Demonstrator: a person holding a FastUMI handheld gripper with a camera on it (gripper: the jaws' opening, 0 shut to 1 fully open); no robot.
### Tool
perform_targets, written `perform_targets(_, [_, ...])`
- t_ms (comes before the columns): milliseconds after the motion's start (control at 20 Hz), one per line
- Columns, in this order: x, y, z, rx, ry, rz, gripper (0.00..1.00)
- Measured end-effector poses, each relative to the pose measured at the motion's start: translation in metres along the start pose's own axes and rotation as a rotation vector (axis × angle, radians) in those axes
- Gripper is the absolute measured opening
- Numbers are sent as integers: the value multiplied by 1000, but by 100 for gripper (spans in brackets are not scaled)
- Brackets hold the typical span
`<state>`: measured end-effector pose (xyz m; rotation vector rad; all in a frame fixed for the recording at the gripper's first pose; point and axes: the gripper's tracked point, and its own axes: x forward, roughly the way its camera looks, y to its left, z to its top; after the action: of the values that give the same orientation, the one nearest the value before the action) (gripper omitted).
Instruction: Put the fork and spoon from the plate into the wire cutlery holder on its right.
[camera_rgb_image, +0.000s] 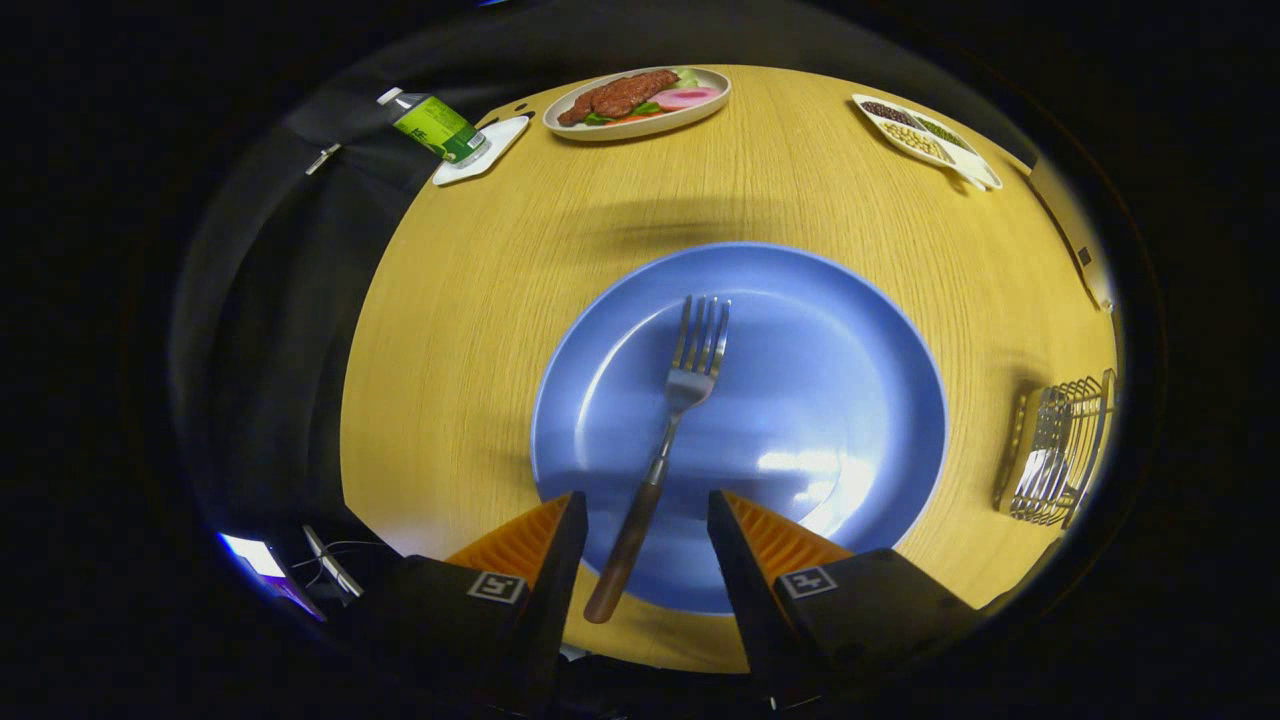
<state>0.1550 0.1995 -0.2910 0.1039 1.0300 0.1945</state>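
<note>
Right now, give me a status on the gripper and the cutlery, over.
Gripper open, fingers straddling the fork handle, not pressing. Fork lies on the blue plate, tines pointing away. Wire holder right of plate, path open.

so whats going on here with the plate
A hand-held gripper hovers over the blue plate, its tongs open on either side of the fork handle without touching it. The fork lies alone on the plate. The wire cutlery holder stands to the plate's right and seems to hold cutlery already.

Contents of the wire cutlery holder (1058, 452) are too distorted to make out.
</note>
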Motion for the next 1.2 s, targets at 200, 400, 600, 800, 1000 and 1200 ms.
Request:
perform_targets(200, [7,8,-15,65,49,35,37])
perform_targets(400, [3,5,-21,106,68,67,20])
perform_targets(600, [3,9,-18,82,66,123,11])
perform_targets(800, [-9,9,-19,81,77,165,8])
perform_targets(1000, [-45,-2,-15,22,64,172,8])
perform_targets(1200, [-97,-25,-15,-41,58,185,8])
